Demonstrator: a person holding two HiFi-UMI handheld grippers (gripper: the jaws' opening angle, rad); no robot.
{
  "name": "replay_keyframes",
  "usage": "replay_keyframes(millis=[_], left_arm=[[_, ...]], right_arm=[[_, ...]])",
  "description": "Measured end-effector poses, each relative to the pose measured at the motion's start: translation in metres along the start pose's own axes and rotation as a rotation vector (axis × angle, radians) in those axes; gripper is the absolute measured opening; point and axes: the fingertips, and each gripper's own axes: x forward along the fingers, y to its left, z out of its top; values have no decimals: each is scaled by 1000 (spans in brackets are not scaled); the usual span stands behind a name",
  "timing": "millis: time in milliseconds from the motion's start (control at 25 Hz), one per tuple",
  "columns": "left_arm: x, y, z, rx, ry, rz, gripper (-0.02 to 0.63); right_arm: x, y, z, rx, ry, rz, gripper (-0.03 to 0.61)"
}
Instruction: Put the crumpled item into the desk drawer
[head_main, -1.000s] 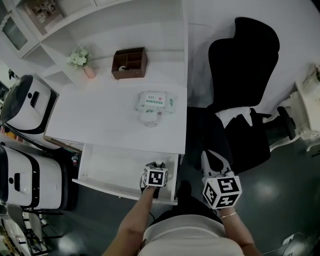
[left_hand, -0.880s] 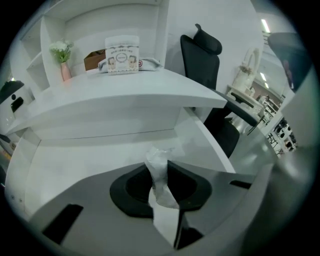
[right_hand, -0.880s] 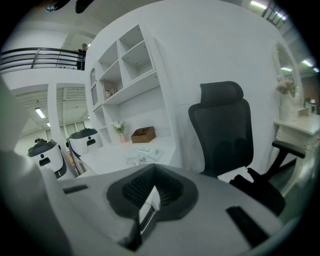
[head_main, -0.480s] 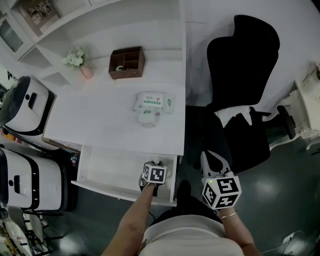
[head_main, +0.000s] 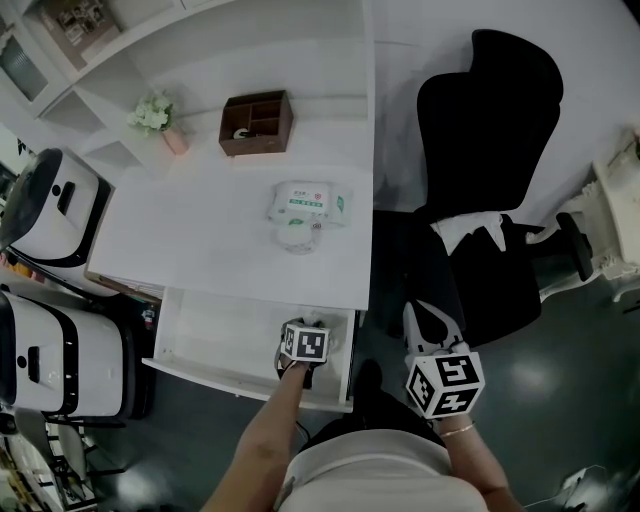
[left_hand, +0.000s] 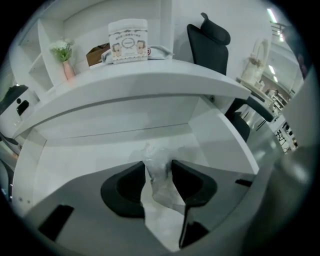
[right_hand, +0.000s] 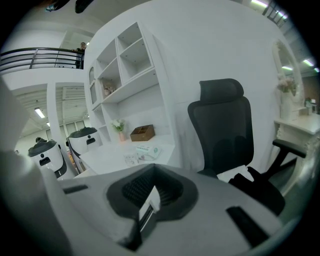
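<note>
— Drawer (head_main: 215, 335) status? Why is the left claw (head_main: 306, 338) down in it?
— Drawer's pulled out from under the desk (head_main: 220, 250), and the left claw is tipped steeply down over its right end. My read: that's the drop spot, kept low so the crumpled item (left_hand: 161, 189) lands inside, not on the floor.
— Item is where?
— Between the 2 jaws of the left claw. It's a whitish crinkly wad running from the jaw tips back toward the camera, with white drawer floor beyond it. Looks to be inside the drawer walls already.
— Grip?
— Jaws have just been opening and now stand fairly wide for this wad. The item sits in the gap and fills most of it. It may brush the black pads (left_hand: 187, 180), but I don't read a squeeze. I'd call it let go, not yet clear of the claw.
— Right claw (head_main: 424, 322)?
— Parked in front of the black chair (head_main: 490, 120), well apart from the drawer, pointing slightly down. Jaws together, nothing between them. Judgement: idle, kept out of the way, maybe spare for pushing the drawer shut.
— Other stuff?
— Pack of wipes (head_main: 311, 203) and a brown box (head_main: 257, 123) on the desk top, neither claw near them.
— Progress?
— Late, I'd say. What's left is lifting the left claw off the wad.
</note>
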Motion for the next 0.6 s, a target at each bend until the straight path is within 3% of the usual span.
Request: replay_keyframes(millis=[200,600], left_arm=[[-10,5,5,-29,-35,7,173],[-61,25,27,-106,-212,13,184]], right_arm=[[1,6,2,-8,-1,18,2],[2,26,3,-29,-8,60,2]])
